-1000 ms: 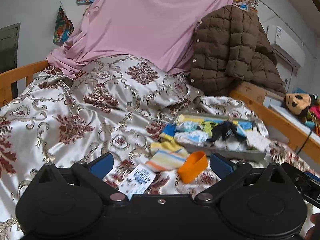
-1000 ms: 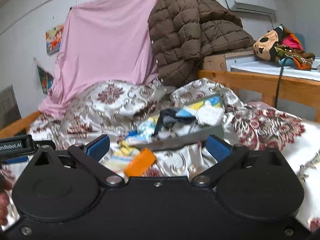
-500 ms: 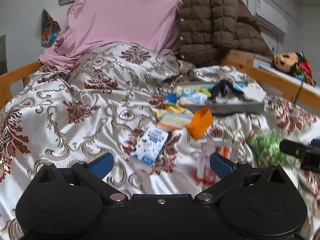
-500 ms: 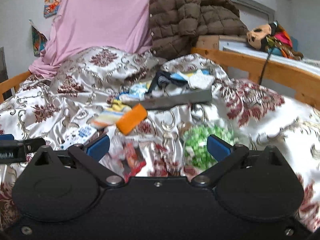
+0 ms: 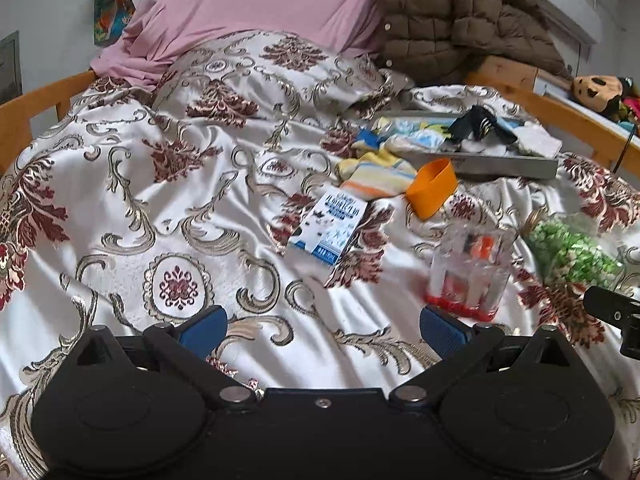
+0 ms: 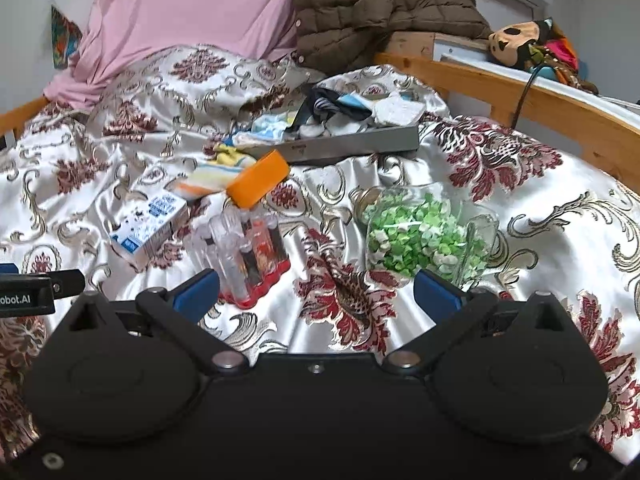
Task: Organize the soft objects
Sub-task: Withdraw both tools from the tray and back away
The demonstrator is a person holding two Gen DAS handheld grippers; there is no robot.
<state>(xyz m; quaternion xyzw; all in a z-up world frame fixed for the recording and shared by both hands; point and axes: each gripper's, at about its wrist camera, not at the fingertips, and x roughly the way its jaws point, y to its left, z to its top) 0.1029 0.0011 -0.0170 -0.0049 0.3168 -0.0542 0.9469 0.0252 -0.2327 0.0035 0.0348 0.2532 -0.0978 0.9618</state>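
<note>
Hovering low over the bed, the left gripper [image 5: 322, 330] has its blue-padded fingers [image 5: 202, 326] spread wide with nothing between them, and the right gripper [image 6: 316, 294] is the same, wide apart and empty. Under them is the shiny white bedspread with dark red and gold scrollwork [image 5: 168, 184].

Nearest to the right gripper sit a clear plastic rack of tubes on a red base [image 6: 244, 258] and, to its right, a clear jar lying on its side full of little green paper stars [image 6: 420, 234]. Left of the rack is a small white and blue printed box [image 6: 150, 220]. A bit farther there's an orange band-shaped ring [image 5: 434, 188] touching a yellow and orange striped sock [image 5: 374, 172]. Behind that is the long grey tray [image 5: 508, 166] piled with soft stuff: pale socks, a black sock [image 5: 478, 124], a white cloth [image 6: 398, 110].

Far end: pink sheet [image 5: 256, 0] draped up the wall, brown quilted puffer jacket [image 6: 360, 4] to its right, wooden bed rail [image 6: 500, 92] and a plush toy with a tan face [image 6: 512, 42] at far right.
</note>
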